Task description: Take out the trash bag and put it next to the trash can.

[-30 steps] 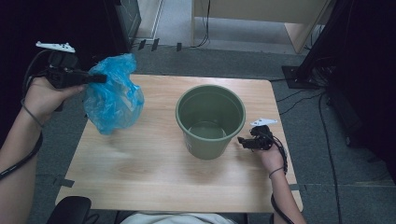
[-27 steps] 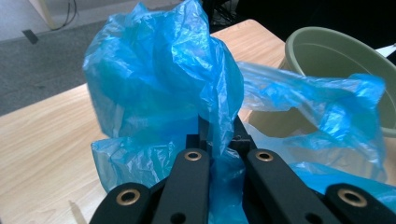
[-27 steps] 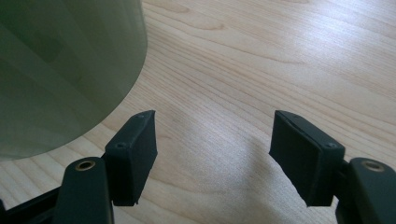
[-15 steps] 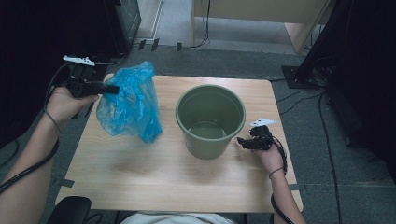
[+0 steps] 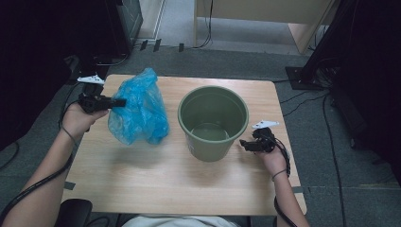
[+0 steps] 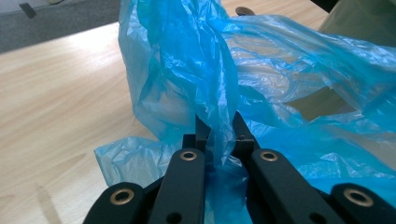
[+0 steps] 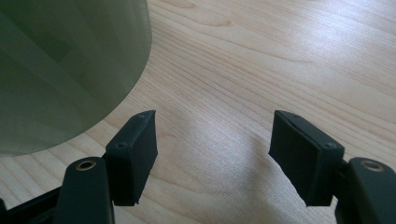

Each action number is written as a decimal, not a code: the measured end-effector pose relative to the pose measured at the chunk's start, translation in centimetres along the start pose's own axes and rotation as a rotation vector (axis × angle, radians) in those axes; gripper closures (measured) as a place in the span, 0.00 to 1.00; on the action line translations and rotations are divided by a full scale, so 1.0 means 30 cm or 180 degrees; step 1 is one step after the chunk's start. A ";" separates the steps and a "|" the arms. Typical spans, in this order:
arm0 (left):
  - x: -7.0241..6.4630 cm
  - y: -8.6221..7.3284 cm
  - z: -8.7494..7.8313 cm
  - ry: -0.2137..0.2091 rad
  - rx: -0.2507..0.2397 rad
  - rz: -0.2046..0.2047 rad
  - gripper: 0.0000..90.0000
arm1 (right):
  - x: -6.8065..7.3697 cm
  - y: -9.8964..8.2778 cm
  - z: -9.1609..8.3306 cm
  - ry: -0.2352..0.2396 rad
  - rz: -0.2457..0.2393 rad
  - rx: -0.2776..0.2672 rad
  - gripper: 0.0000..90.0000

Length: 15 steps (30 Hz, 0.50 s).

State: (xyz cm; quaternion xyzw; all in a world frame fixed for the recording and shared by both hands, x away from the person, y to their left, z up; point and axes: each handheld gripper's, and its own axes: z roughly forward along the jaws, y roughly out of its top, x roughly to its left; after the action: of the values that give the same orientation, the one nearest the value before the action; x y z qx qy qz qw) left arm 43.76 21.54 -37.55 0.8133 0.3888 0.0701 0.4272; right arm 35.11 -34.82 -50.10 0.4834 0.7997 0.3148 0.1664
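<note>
Left tool (image 5: 120, 102) pinches a bunched fold of the blue plastic bag (image 5: 139, 111); its jaws have just eased a touch, film still caught between them. Bag hangs with its bottom on the bench (image 5: 142, 184), just left of the green bucket (image 5: 213, 123). Right tool (image 5: 243, 143) waits wide and empty beside the bucket wall. Step looks like lining the bucket; next needs the bag carried over the rim, mouth spread

High view looks down and forward over your table (image 5: 142, 184). Your left gripper view sits close on the blue bag (image 6: 280, 70); your right gripper view sits low beside the green bucket (image 7: 60, 70). Table shared throughout.
</note>
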 end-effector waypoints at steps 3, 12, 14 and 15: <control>0.005 -0.031 0.024 -0.0033 -0.0019 -0.0039 0.95 | 0.003 -0.002 0.003 0.0013 0.0002 0.0011 0.35; 0.005 -0.129 0.095 -0.0021 -0.0101 -0.0025 0.95 | 0.005 -0.006 0.010 0.0036 -0.0009 0.0014 0.35; 0.003 -0.149 0.108 -0.0018 -0.0114 -0.0027 0.95 | 0.004 -0.007 0.010 0.0034 -0.0001 0.0016 0.35; 0.003 -0.158 0.115 -0.0025 -0.0117 -0.0043 0.95 | 0.003 -0.007 0.010 0.0033 0.0002 0.0016 0.35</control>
State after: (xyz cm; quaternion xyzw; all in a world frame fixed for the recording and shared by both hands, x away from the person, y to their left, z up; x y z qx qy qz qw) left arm 42.63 20.97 -43.28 0.8029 0.3913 0.0712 0.4441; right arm 35.08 -34.71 -50.47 0.4824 0.8012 0.3153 0.1610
